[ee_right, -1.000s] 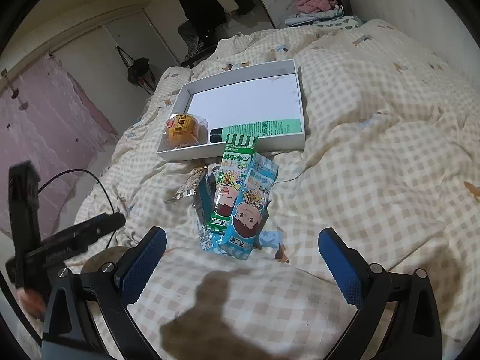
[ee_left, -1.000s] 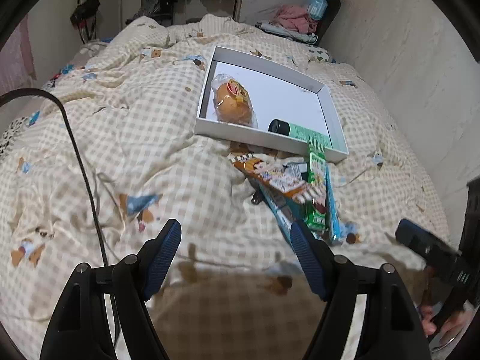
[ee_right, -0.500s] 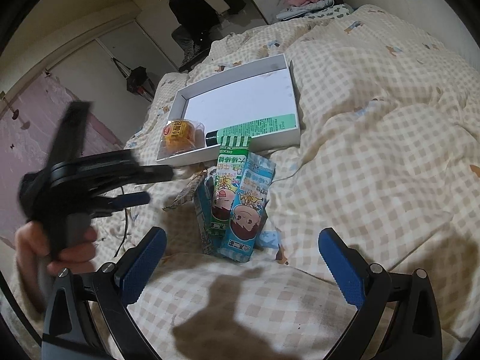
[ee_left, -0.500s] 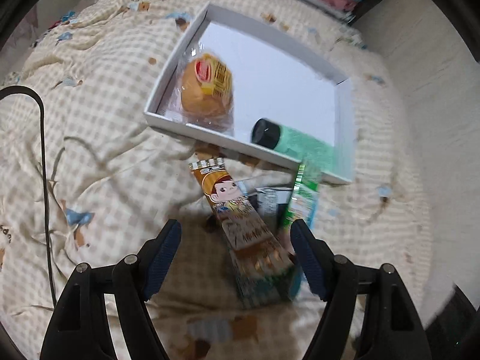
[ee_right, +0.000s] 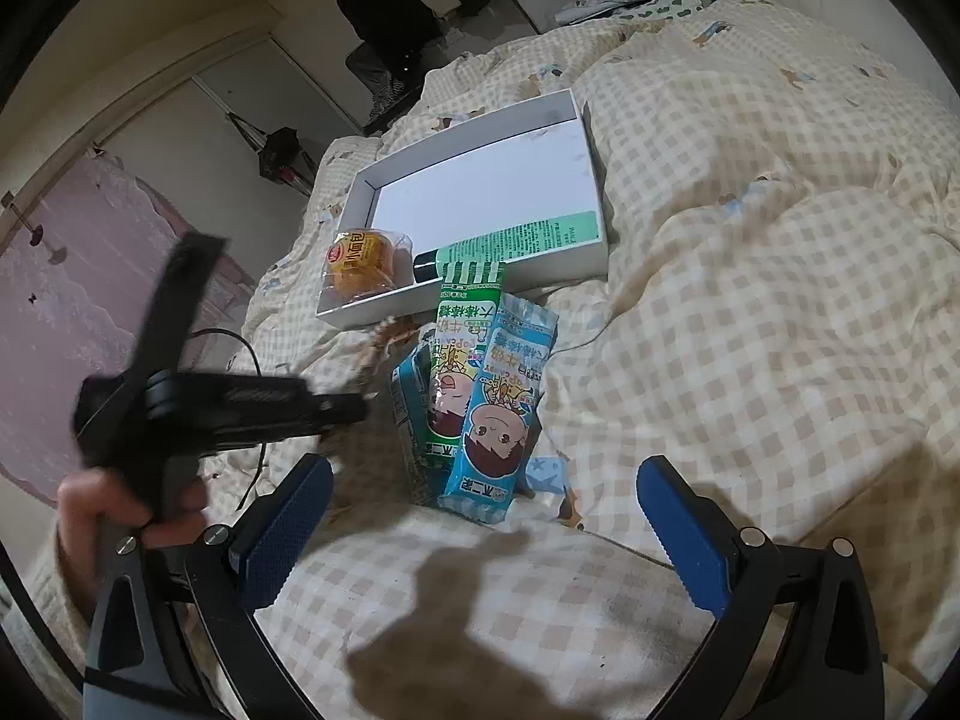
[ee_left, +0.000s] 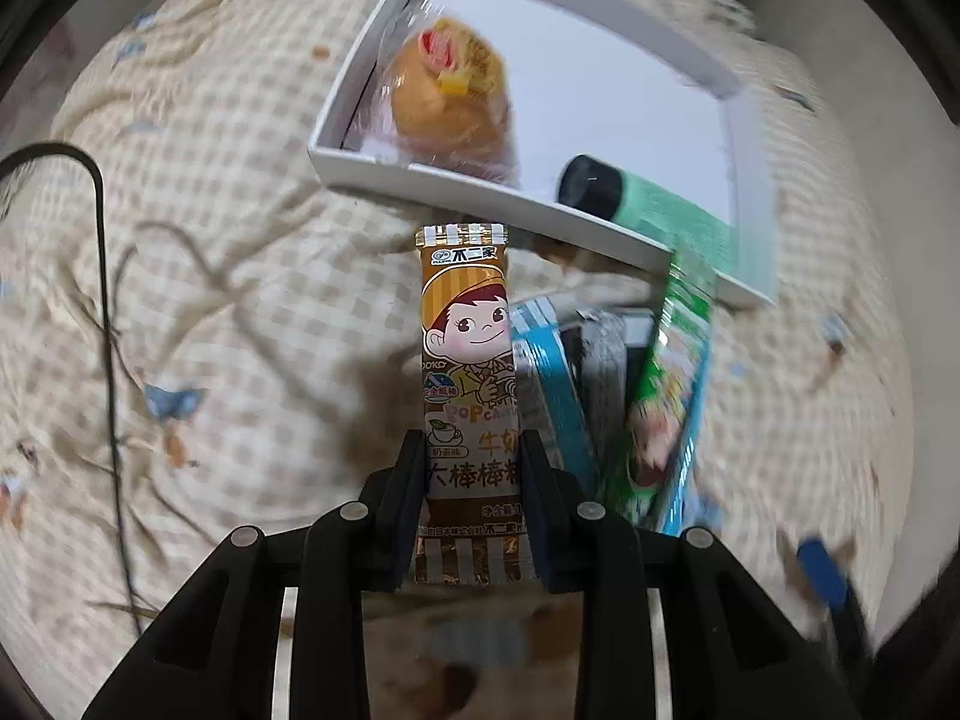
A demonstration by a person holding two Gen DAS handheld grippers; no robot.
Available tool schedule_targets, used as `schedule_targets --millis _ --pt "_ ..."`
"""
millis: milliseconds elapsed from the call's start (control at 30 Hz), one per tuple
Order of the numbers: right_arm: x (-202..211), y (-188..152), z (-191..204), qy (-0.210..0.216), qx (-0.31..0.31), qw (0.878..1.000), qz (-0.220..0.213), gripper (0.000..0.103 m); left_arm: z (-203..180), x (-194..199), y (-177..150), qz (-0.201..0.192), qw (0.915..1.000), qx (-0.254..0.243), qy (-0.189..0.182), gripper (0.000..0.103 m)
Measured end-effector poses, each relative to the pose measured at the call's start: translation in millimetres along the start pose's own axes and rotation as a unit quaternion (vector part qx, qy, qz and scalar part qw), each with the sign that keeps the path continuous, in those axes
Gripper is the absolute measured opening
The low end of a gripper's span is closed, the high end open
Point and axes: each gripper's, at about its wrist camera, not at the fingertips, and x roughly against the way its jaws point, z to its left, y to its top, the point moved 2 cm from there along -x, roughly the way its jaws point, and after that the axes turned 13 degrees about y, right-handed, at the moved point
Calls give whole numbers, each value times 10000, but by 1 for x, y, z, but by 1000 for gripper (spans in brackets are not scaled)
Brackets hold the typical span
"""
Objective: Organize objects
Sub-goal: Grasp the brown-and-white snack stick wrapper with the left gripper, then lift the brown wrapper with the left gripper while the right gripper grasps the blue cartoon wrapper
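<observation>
Lengthwise, brown candy-stick packet [ee_left: 467, 372] between closing jaws, top toward white tray [ee_left: 480, 195]

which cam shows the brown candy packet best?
Left wrist: the brown candy packet fills the centre, label readable, with the left tool closing on its lower part. The right wrist view shows only a blurred brown sliver behind that tool.

Four candy packets are counted at six o'clock of the box: one brown [ee_left: 467, 372], one green [ee_right: 459, 354], two blue [ee_right: 501, 414]. One white box [ee_right: 591, 180], one wrapped bun [ee_left: 450, 96] and one green tube [ee_left: 648, 204] are seen.
</observation>
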Motion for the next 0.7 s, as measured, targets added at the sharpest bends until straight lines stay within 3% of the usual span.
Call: schedule_targets --millis 200,333,567,700 --pt "-3 0 -1 -17 -31 10000 59 102 24 23 -28 -344 9948 -936 -191 33" --pt "-3 0 -1 -21 -42 10000 63 102 42 22 -38 -375 9940 -1010 -172 33" --pt "-4 0 -3 -20 -65 9999 79 102 39 16 -58 -553 9910 -1218 58 33" --pt "-4 1 -4 -16 -83 9999 82 102 41 25 -62 -996 9893 -1039 238 32"
